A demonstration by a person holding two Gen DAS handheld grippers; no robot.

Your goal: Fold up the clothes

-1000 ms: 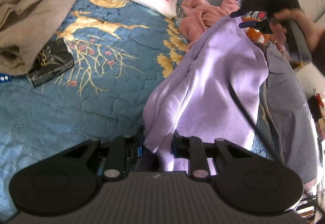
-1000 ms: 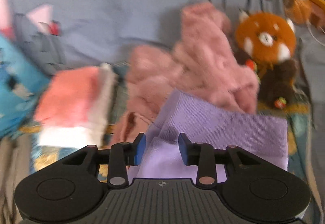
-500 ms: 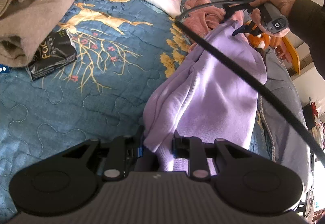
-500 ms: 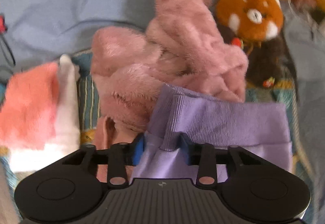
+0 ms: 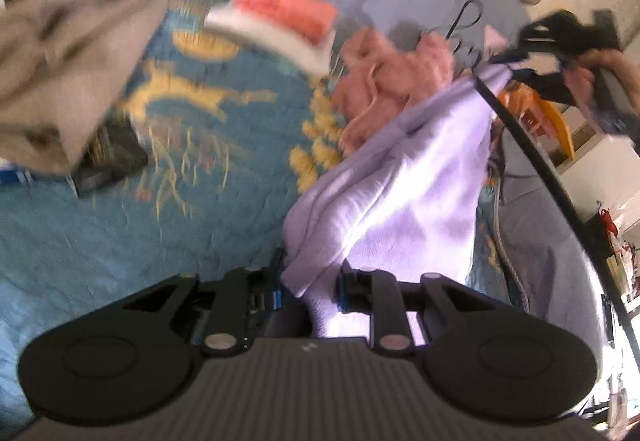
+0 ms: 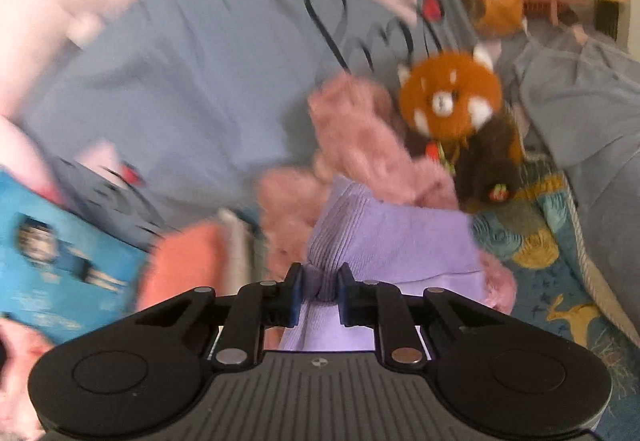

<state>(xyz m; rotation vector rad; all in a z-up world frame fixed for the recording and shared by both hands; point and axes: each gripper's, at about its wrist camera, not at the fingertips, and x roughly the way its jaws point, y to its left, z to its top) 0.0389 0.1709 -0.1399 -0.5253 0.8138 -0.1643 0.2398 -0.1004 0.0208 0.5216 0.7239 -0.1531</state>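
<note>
A lilac sweatshirt [image 5: 420, 193] is stretched above the blue quilted bed [image 5: 180, 225] between both grippers. My left gripper [image 5: 312, 269] is shut on its near edge, and the cloth bunches between the pads. In the left wrist view, my right gripper [image 5: 516, 67], held by a hand, pinches the far end at the upper right. In the right wrist view its jaws are closing, and my right gripper [image 6: 318, 281] has the ribbed hem of the lilac sweatshirt [image 6: 384, 241] squeezed between its pads. Both views are motion-blurred.
A pink fluffy garment [image 5: 384, 81] lies behind the sweatshirt, beside a red panda plush [image 6: 448, 101]. A folded coral and white stack [image 5: 280, 21], a beige garment [image 5: 60, 61] and a black packet [image 5: 108, 165] lie to the left. Grey-blue cloth [image 5: 540, 241] and a black cable [image 5: 540, 161] are on the right.
My right gripper has narrowed onto the ribbed hem and lifted it, swinging its view toward the pillows. My left gripper has risen a little with its end of the sweatshirt.
</note>
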